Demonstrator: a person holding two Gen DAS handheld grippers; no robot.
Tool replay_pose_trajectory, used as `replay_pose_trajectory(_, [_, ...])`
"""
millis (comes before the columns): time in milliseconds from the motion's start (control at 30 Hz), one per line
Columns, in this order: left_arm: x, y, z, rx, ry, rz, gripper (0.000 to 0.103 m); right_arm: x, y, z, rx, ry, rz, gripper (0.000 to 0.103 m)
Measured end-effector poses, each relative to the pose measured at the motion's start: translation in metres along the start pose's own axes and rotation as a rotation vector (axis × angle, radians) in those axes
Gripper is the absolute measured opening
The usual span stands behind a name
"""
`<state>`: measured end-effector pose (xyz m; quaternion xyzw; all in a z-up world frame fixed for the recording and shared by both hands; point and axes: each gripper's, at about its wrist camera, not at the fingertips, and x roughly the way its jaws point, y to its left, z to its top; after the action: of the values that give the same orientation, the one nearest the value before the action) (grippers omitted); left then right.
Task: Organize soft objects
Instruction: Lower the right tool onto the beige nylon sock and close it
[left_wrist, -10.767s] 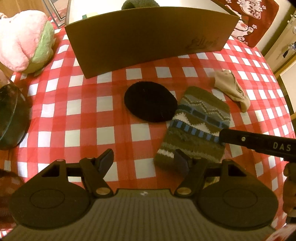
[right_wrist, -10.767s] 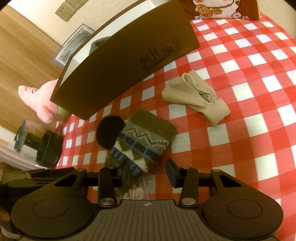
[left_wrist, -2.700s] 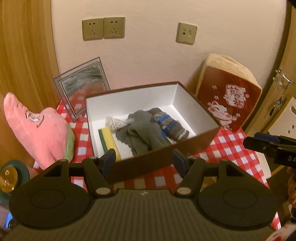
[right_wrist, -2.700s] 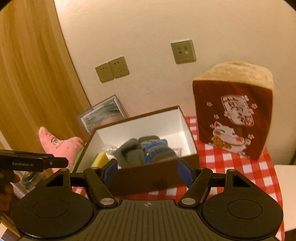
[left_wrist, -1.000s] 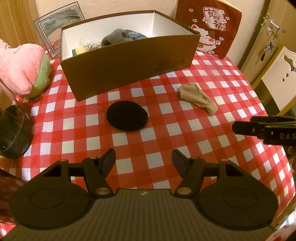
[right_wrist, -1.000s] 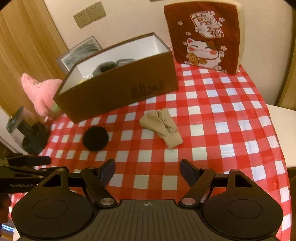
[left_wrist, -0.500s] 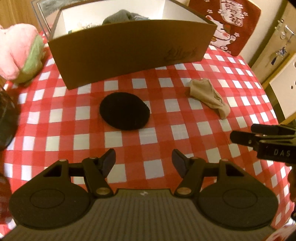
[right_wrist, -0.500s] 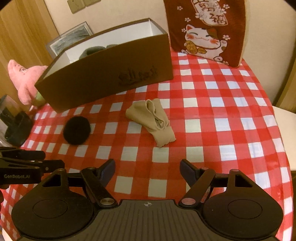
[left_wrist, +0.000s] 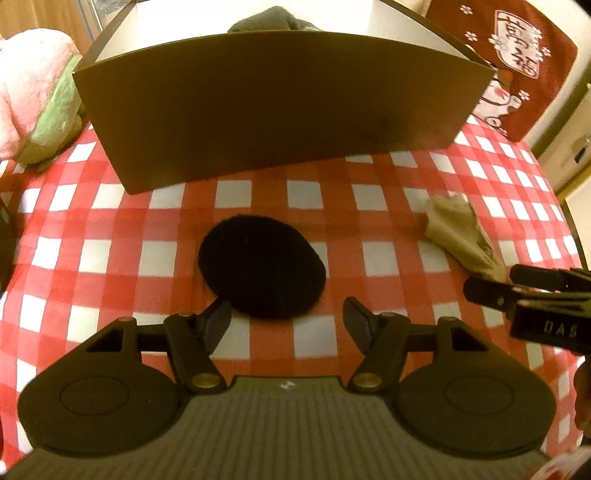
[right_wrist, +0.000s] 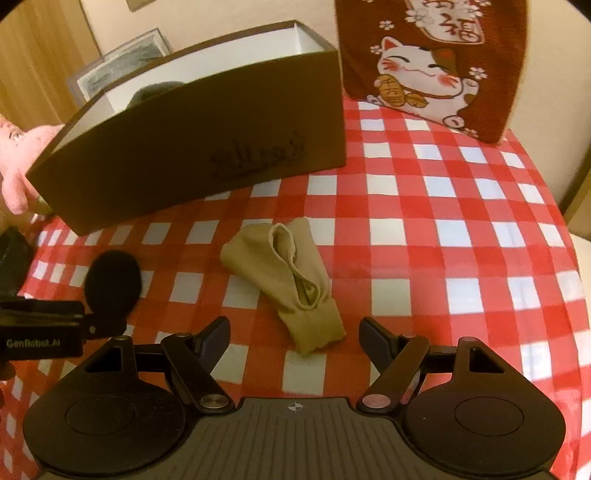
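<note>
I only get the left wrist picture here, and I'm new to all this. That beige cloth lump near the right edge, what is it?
Observer: From the right wrist view, the crumpled beige sock shows its open cuff, lying flat on the red-and-white checked tablecloth.
Operator: Is the other tool near it?
Observer: Yes, the right hand-held gripper is open, with the sock's lower end between its fingers, not yet pinched.
Operator: What's that red thing at my top right?
Observer: A dark red cushion printed with a white lucky cat, standing beside the brown cardboard box.
Operator: Anything written on the box?
Observer: A dark script logo on its front wall, too blurred to read.
</note>
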<state>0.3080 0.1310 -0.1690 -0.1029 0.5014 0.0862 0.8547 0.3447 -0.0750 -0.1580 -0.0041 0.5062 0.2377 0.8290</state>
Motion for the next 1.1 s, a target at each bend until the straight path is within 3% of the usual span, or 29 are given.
replay_pose_trajectory(267, [0.011, 0.007, 0.004, 0.012, -0.023, 0.043, 0.065, 0.018, 0.010, 0.004, -0.052, -0.008, -0.006, 0.076])
replay_pose_trajectory(533, [0.000, 0.046, -0.005, -0.011, -0.018, 0.075, 0.065, 0.019, 0.013, 0.004, -0.085, -0.017, -0.007, 0.076])
replay_pose_trajectory(800, [-0.001, 0.048, 0.005, -0.049, -0.020, -0.047, 0.070, 0.023, 0.017, 0.005, -0.129, -0.017, -0.016, 0.076])
replay_pose_trajectory(1100, [0.021, 0.037, 0.024, -0.058, -0.019, 0.027, 0.070, 0.026, 0.017, 0.009, -0.123, -0.021, -0.014, 0.076])
